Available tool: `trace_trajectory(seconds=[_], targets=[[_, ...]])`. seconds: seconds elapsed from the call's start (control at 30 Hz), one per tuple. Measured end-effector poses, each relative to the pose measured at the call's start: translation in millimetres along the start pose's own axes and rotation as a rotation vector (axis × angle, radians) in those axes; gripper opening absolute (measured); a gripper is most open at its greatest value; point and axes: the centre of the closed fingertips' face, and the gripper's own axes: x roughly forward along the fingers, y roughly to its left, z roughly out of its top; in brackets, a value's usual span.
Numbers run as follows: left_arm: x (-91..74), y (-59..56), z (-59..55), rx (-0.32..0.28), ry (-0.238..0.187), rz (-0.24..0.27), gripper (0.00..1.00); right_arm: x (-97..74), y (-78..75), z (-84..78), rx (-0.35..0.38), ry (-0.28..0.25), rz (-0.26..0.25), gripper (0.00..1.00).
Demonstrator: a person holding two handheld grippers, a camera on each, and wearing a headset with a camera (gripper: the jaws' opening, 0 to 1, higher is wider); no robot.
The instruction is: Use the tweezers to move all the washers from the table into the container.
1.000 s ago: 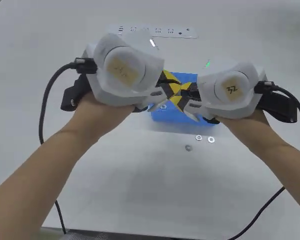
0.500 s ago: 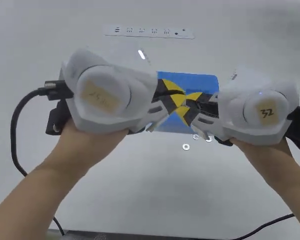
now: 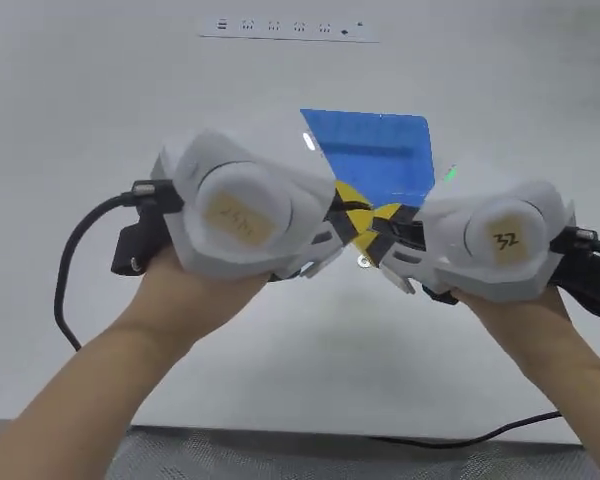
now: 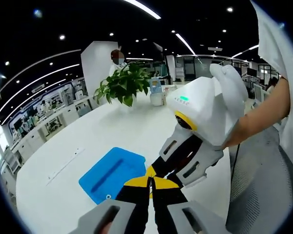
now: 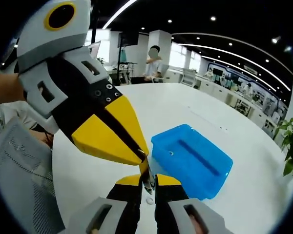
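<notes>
The left tongs (image 4: pixel 150 183) are drawn tight together with no gap between the yellow tips. They meet the right tongs (image 5: pixel 147 183) nose to nose above the table (image 3: pixel 310 350). The right tongs stand narrow, pressed on a slim dark metal piece, the tweezers (image 5: pixel 146 170). It runs up to the left tongs' tips; I cannot tell whether those grip it too.

One washer (image 5: pixel 150 200) lies on the table just below the right tongs' tips, on the near side of the blue container (image 3: pixel 370 150). The container's raised rim stands just beyond the tips. A second washer (image 5: pixel 171 153) rests inside it, near the corner closest to the tongs.

Bare white table lies open on both sides of the container. A power strip (image 3: pixel 285 27) lies well beyond it near the far side. The table's near edge runs under the person's forearms, and a black cable (image 3: pixel 75 270) loops off to the left.
</notes>
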Motion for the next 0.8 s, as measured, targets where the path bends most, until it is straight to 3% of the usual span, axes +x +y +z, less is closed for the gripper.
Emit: trace_trajectory(seconds=[0.33,0.8], targets=[[5.4,-5.3,-9.6,0.011,0.022,-0.013,0.00,3.8,3.7,-10.1,-0.002,0.047,0.012,0.06],[9.6,-3.0,-12.7,-0.011,0.012,-0.006,0.00,4.9,-1.8,-14.3,0.028,0.039,0.002,0.06]])
